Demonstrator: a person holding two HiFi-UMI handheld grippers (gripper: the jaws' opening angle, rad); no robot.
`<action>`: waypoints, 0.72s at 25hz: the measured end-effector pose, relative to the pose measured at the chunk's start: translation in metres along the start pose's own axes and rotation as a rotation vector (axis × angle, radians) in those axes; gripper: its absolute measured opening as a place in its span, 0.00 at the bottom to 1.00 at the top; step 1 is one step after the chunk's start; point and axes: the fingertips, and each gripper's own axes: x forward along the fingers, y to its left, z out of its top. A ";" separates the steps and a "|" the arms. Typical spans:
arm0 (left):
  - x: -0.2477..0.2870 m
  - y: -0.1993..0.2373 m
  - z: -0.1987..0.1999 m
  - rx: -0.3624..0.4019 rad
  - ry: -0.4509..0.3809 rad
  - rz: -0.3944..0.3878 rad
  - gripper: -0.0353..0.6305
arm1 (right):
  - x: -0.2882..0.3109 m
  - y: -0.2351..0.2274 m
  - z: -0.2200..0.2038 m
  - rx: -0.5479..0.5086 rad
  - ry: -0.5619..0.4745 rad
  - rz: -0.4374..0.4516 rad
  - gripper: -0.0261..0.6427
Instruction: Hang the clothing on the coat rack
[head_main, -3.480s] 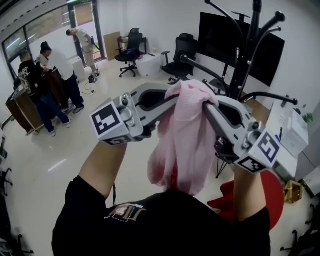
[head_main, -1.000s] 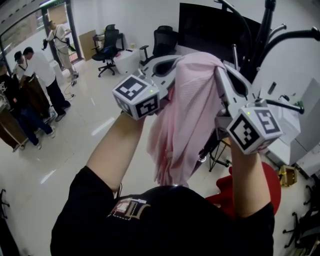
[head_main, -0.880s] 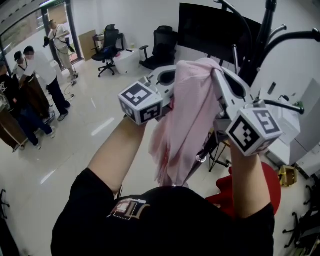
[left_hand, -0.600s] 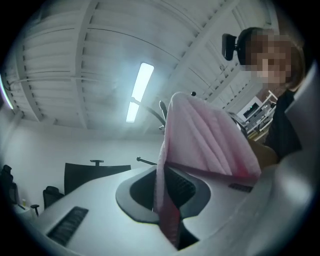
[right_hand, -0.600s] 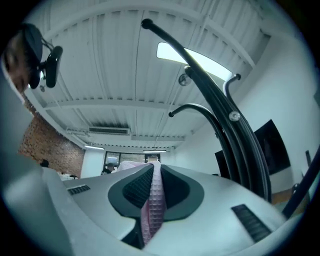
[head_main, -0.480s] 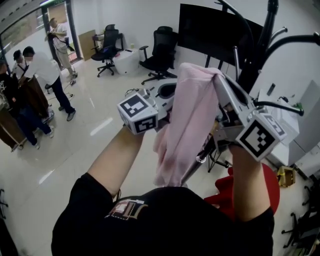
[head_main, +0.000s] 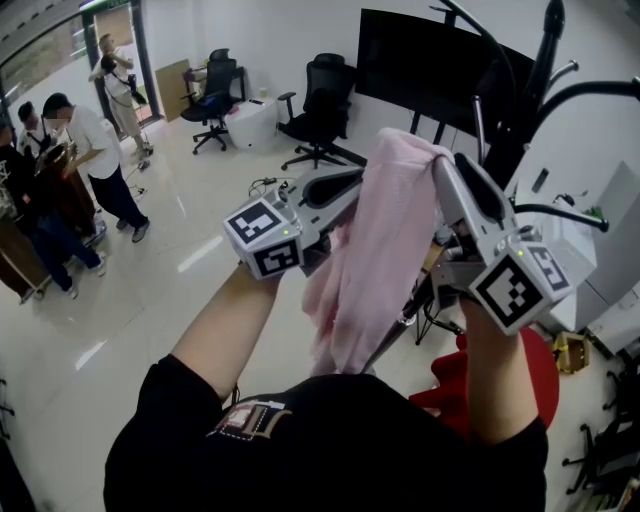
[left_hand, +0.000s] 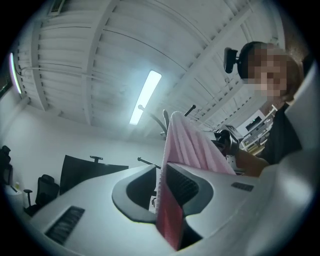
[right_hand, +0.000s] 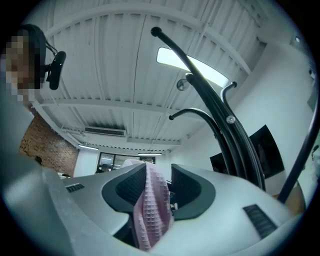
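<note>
The pink waffle-knit garment (head_main: 375, 250) hangs in a long fold in front of me, its top bunched near the black coat rack (head_main: 520, 100). My left gripper (head_main: 350, 195) is at the garment's left side. Its jaws have just been opening a little, but in the left gripper view the cloth (left_hand: 192, 145) still sits pinched between the tips. My right gripper (head_main: 445, 165) reaches up at the garment's top; its jaws have just been opening. In the right gripper view the cloth (right_hand: 150, 205) lies loose between them, with a gap beside it. Whether the garment rests on a hook is hidden.
The rack's curved arms (right_hand: 215, 105) rise just right of my right gripper. A dark screen (head_main: 430, 60) and office chairs (head_main: 320, 95) stand behind. Several people (head_main: 90, 150) are at the far left. A white cabinet (head_main: 590, 270) and a red seat (head_main: 545, 390) are at the right.
My left gripper has sunk down the garment's left side. The right gripper has rolled, its marker cube has turned, and its jaws have parted. The garment's top stays high by the rack.
</note>
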 end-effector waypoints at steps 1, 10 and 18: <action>-0.003 0.000 0.000 -0.008 -0.001 0.004 0.15 | -0.002 0.002 0.002 -0.015 -0.007 0.001 0.27; -0.023 -0.011 0.004 -0.045 -0.021 0.011 0.14 | -0.022 0.011 0.019 -0.116 -0.067 -0.045 0.32; -0.083 -0.014 0.006 -0.034 -0.033 0.085 0.14 | -0.079 0.046 -0.003 -0.337 -0.054 0.125 0.28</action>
